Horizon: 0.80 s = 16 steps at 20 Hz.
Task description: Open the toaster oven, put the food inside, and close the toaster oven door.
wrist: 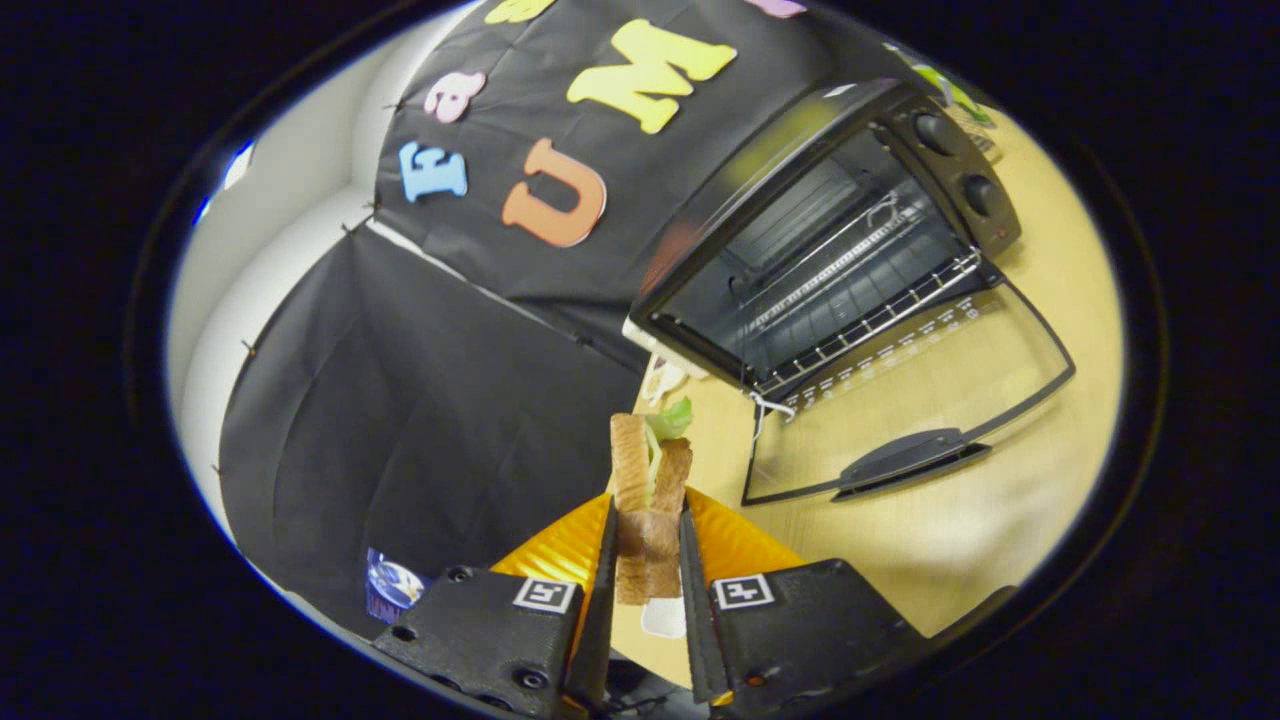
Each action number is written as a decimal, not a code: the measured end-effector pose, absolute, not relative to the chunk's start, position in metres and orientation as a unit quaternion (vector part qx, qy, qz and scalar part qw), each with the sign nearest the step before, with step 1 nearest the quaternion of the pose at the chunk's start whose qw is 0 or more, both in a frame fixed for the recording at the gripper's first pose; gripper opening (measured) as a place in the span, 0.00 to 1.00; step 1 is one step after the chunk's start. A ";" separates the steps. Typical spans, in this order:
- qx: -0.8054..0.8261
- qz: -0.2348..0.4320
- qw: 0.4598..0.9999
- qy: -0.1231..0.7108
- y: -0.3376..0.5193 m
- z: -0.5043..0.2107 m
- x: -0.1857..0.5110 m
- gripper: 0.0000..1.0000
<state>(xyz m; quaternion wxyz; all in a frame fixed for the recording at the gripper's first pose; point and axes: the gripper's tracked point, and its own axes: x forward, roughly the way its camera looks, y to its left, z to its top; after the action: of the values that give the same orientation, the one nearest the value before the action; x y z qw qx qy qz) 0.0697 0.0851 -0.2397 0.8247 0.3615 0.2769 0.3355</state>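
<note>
A sandwich (648, 478) of two brown bread slices with green lettuce stands on edge between my fingers. My gripper (646, 545) is shut on the sandwich, one finger pressing each slice. Beyond the fingers and to the right stands the black toaster oven (830, 230) on the wooden table (960, 530). Its glass door (900, 410) is folded fully down onto the table, handle (915, 458) toward me. The wire rack (860, 300) inside shows bare. The view is tilted, so the oven leans across the frame.
An orange plate (735, 545) lies on the table just under and behind the sandwich. Two control knobs (955, 160) sit on the oven's right panel. A small white object (662, 378) lies beside the oven's near left corner. Black cloth hangs to the left.
</note>
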 end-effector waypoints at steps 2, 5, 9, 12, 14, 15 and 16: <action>0.431 0.301 0.820 0.226 0.070 -0.236 0.084 0.37; 0.531 0.236 0.800 0.149 0.046 -0.231 0.105 0.36; 0.587 0.163 0.791 0.058 0.008 -0.226 0.132 0.36; 0.584 0.139 0.798 0.060 0.013 -0.230 0.158 0.36; 0.575 0.109 0.809 0.059 0.008 -0.234 0.182 0.36; 0.571 0.081 0.815 0.049 0.001 -0.238 0.199 0.36; 0.571 0.065 0.817 0.049 0.001 -0.241 0.219 0.36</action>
<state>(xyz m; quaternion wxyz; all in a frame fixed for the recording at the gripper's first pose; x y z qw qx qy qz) 0.2186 0.0006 -0.2409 0.8173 0.5705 0.0489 0.0647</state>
